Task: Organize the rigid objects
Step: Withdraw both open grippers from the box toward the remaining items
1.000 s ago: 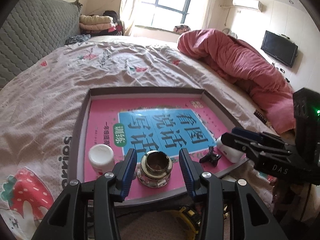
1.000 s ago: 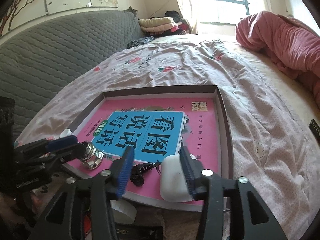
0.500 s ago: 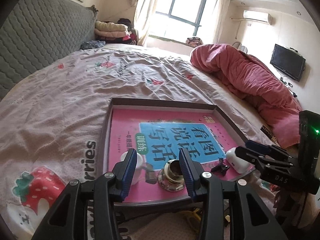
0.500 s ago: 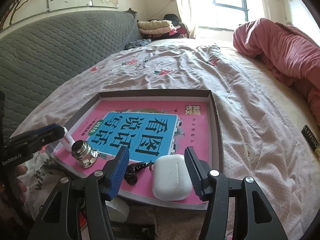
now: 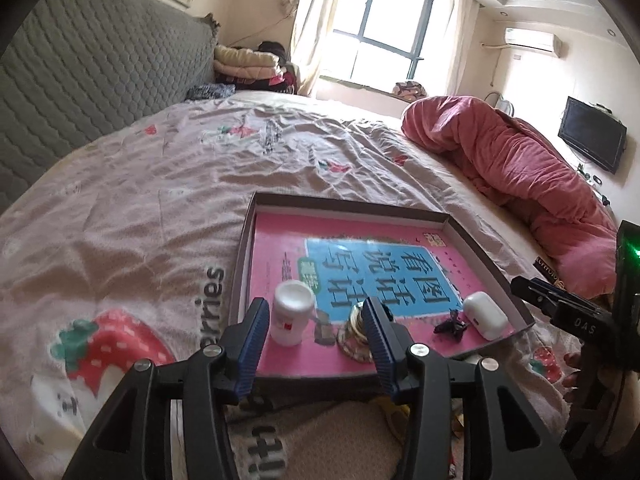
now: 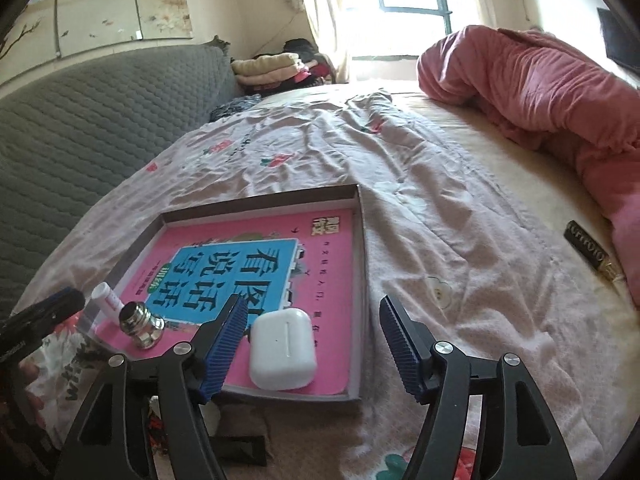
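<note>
Four small items are lined up along the near edge of the shallow box lid (image 5: pixel 476 236), lower centre of frame, w/ a pink book as its floor: white pill bottle (image 5: pixel 291 312), metal cap (image 5: pixel 354 340), black clip (image 5: pixel 452 326), white earbud case (image 6: pixel 283 354). Both tongs are released, jaws opening, nothing gripped: left gripper (image 5: pixel 316 344) is seen straddling bottle & cap, right gripper (image 6: pixel 312 340) around the case, prob. because each piece has been set down.

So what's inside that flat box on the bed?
The flat box holds a pink book lining its floor. On the book sit a white earbud case, a metal fitting, a white bottle and a small dark clip. Anything beneath the book is hidden.
</note>
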`<state>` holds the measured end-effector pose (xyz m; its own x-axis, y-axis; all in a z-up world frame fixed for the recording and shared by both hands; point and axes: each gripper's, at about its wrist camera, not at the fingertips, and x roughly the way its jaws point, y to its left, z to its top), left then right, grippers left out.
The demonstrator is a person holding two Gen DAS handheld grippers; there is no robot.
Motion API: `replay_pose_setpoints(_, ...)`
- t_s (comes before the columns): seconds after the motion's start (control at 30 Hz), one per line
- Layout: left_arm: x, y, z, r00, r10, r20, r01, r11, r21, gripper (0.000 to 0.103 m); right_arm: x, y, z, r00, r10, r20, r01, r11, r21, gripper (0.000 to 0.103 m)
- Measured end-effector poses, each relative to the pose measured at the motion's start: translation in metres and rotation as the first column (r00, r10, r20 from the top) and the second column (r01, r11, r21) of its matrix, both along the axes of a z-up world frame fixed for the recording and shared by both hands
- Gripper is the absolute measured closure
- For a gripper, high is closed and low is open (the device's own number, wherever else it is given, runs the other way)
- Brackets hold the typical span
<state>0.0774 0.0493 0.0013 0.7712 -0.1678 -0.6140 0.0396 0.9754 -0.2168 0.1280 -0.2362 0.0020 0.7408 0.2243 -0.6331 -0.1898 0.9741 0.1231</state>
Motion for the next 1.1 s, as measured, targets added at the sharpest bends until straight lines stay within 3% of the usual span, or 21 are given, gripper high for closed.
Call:
replay_pose_setpoints(0.47,-0.029,-0.027,0.004,0.999,-0.052,-0.004,0.053,0.996,0.070,0.055,-0.027,0.007,0.004,1.000,0.017,0.007,-0.017,1.000,-0.017,0.028)
replay_pose_setpoints(1.1,-0.058,-0.046,0.010,0.995,-0.095,-0.013,0.096,0.986,0.136,0.055,-0.071,0.042,0.008,0.986,0.166,0.002,-0.166,0.984,-0.064,0.027)
